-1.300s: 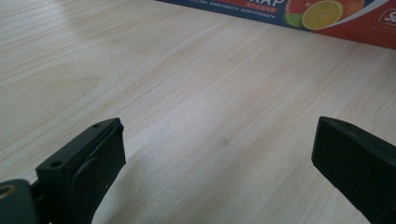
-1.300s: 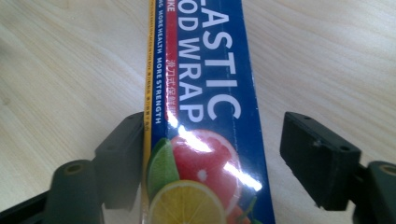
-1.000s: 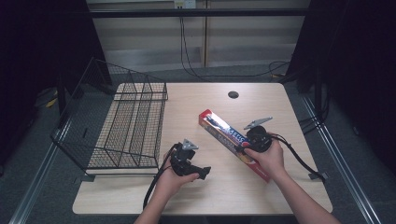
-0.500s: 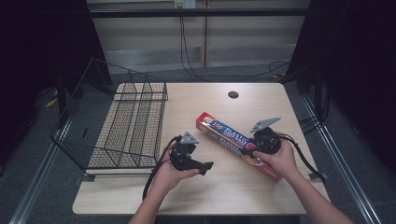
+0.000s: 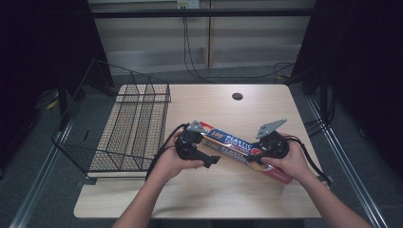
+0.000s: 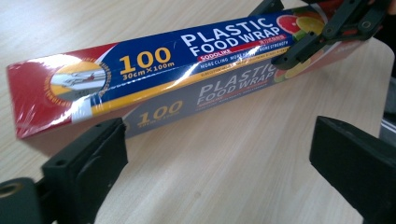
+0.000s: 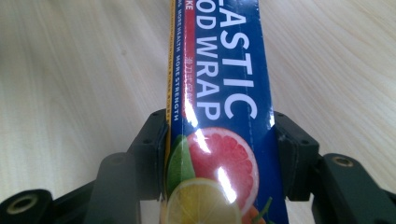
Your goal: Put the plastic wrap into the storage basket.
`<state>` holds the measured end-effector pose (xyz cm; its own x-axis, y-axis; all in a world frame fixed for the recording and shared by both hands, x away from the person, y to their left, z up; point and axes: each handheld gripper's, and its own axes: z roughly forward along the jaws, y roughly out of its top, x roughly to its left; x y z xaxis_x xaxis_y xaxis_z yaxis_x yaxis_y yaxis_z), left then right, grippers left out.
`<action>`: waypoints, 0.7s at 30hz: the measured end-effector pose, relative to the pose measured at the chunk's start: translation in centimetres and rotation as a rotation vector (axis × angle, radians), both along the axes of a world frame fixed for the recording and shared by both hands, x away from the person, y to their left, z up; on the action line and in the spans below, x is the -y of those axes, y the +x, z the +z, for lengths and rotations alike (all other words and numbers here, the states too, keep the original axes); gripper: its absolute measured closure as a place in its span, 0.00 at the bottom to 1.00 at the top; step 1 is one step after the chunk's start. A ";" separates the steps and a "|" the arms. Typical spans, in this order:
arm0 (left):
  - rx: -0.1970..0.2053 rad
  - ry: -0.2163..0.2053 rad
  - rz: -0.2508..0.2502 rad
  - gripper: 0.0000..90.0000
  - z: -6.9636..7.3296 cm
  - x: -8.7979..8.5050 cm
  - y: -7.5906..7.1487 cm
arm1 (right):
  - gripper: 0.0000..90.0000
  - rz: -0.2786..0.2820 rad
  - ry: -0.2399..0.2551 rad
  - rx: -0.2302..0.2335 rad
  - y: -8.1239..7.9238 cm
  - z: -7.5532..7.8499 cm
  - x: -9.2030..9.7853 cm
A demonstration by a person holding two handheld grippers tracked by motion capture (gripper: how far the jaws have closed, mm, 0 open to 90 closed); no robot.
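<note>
A long box of plastic food wrap [image 5: 228,142], blue and red with fruit printed at one end, hangs slanted just above the wooden table [image 5: 214,194]. My right gripper [image 5: 255,159] is shut on its fruit end; in the right gripper view both black pads press the sides of the box [image 7: 219,70], with the right gripper [image 7: 219,154] clamped around it. My left gripper [image 5: 209,152] stands open beside the box's red end. In the left gripper view the left gripper [image 6: 219,163] has wide jaws with nothing between them, and the box [image 6: 154,70] lies just beyond.
A black wire dish rack [image 5: 133,128] stands on the table's left part and overhangs its left edge. A round dark cable hole [image 5: 237,96] sits near the far edge. Cables trail from both grippers toward the person.
The right gripper has lifted the box and carried it a little right and nearer, turning it flatter across the table. The left gripper has risen and come closer to the box's red end.
</note>
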<state>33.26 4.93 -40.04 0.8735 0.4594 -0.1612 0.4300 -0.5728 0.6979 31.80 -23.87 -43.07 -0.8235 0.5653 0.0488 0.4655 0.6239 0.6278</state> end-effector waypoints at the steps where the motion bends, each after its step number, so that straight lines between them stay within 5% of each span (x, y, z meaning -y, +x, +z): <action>1: 0.007 0.002 -0.003 0.06 0.2 0.1 0.1 | 0.51 -0.001 -0.003 -0.001 0.0 0.1 -0.1; 13: 0.000 0.009 -0.060 0.04 1.3 0.9 2.0 | 0.51 0.089 -0.035 0.004 0.0 0.5 -0.6; 17: 0.014 0.080 -0.138 0.05 1.4 1.8 3.0 | 0.51 0.114 -0.033 -0.010 0.1 0.7 -0.7; 19: -0.022 0.082 -0.159 0.07 1.2 2.2 3.4 | 0.51 0.131 -0.039 -0.001 0.1 0.8 -0.8; 21: -0.008 0.108 -0.193 0.06 1.1 2.7 3.8 | 0.51 0.142 -0.040 -0.001 0.2 1.0 -0.7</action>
